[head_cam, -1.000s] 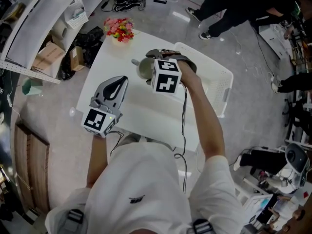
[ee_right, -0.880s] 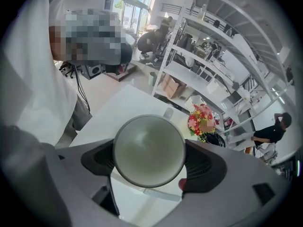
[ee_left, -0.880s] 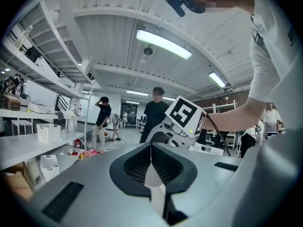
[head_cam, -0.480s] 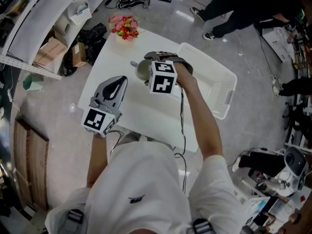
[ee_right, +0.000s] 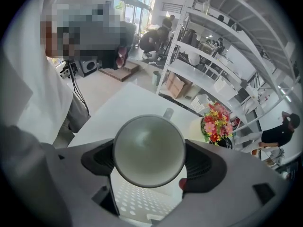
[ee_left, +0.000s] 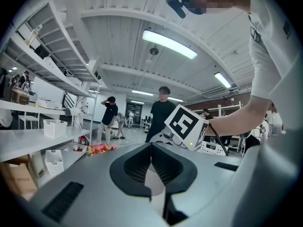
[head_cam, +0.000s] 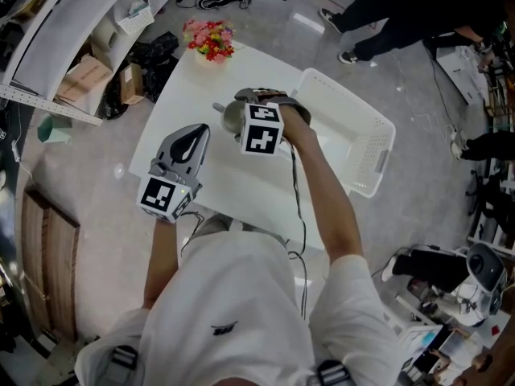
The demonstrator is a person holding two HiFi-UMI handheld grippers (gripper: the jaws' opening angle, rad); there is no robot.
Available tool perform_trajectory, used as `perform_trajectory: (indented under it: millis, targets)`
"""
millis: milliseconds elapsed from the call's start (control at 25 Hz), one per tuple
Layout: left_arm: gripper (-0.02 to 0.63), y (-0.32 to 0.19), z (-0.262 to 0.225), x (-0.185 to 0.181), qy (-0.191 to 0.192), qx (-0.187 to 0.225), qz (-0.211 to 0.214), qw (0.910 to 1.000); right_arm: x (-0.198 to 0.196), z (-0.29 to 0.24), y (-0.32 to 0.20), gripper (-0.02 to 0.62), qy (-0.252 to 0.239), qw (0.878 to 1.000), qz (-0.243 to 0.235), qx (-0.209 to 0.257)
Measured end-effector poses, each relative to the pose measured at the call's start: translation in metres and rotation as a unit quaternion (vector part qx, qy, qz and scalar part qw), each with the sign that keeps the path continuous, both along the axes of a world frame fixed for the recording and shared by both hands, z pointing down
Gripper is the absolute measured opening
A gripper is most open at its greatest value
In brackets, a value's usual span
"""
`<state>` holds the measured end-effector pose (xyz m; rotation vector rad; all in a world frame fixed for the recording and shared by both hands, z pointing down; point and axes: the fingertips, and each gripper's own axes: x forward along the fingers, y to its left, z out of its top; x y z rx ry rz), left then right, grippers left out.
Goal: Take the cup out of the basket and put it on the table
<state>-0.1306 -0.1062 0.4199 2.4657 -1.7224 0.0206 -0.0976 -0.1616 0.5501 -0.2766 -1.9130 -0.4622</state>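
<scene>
- Right claw (ee_right: 150, 163) grasped pale grey-green round ceramic cup (head_cam: 232, 117), upper centre, over white surface (head_cam: 211, 185), beside white perforated plastic basket (head_cam: 364, 145).
- Left claw (ee_left: 151, 151) clenched, empty.

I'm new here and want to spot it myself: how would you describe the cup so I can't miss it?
Find the white table with the white perforated basket at its side. Left of that basket, the right claw is shut on the cup. It is the only round, pale grey-green thing with a small handle, unlike the boxy basket or bright flowers.
</scene>
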Motion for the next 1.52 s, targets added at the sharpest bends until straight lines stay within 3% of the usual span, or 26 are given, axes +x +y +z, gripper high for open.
perform_trajectory:
  millis: [480, 840, 1520]
  targets:
    - [0.011, 0.005, 0.021, -0.014, 0.002, -0.006, -0.017, 0.9998, -0.012, 0.038, 0.01, 0.422, 0.029, 1.0, -0.006, -0.001]
    - [0.012, 0.008, 0.023, -0.018, 0.006, -0.005, -0.021, 0.9997, -0.03, 0.038, 0.011, 0.422, 0.014, 1.0, -0.011, -0.001]
    - [0.011, 0.012, 0.035, -0.038, 0.01, -0.011, -0.038, 0.9991, -0.053, 0.081, 0.02, 0.422, 0.034, 0.999, -0.031, -0.02]
